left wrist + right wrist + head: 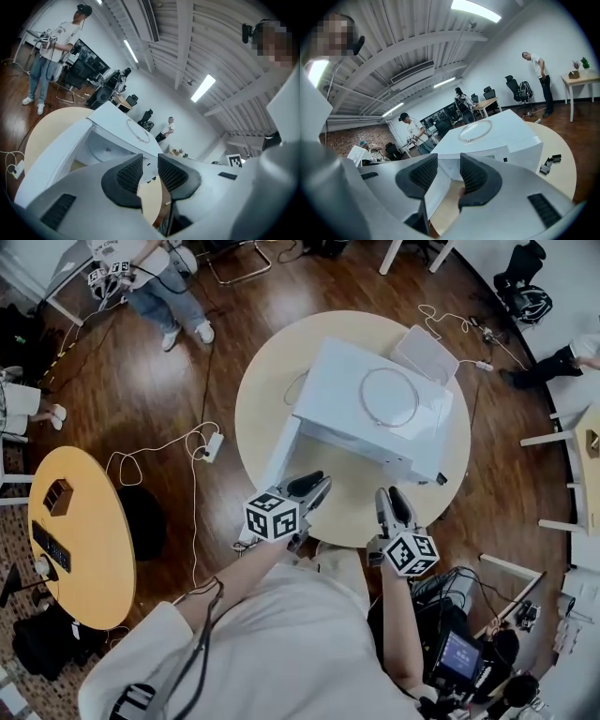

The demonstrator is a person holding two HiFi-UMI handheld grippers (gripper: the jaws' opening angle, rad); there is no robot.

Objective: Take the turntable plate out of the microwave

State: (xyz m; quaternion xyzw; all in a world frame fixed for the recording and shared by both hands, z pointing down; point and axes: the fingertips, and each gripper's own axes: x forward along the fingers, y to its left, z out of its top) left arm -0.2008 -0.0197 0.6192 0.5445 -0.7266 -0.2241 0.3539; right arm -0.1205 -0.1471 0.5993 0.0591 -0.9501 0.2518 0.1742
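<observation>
- White box-shaped microwave (375, 409) (112, 123) (501, 136) sits mid round beige bench (272, 381). Its white door (281, 454) is swung open toward the near left.
- Round pale turntable plate (104, 149) lies flat on the cavity floor, inside the microwave. Only the left gripper view shows it; the head view doesn't see into the cavity.
- Thin clear ring (389, 397) (137, 131) (474, 131) lies flat on the microwave's top.
- Left gripper (317, 484) (150, 161) is at the near end of the open door, pointing at the cavity opening. Jaws released and apart; only bench surface shows in the gap, and they touch nothing.
- Right gripper (392, 495) (449, 161) is over the near side of the bench, right of the left gripper, facing the microwave's front. Jaws released and apart with nothing between them; it is short of the microwave, no contact.
- White flat rectangular pad (424, 354) lies on the far right of the bench, behind the microwave.
- Small dark part (441, 479) (548, 163) lies on the bench just beside the microwave's near right corner.
- Second, oval wooden table (80, 540) stands well apart at left.
</observation>
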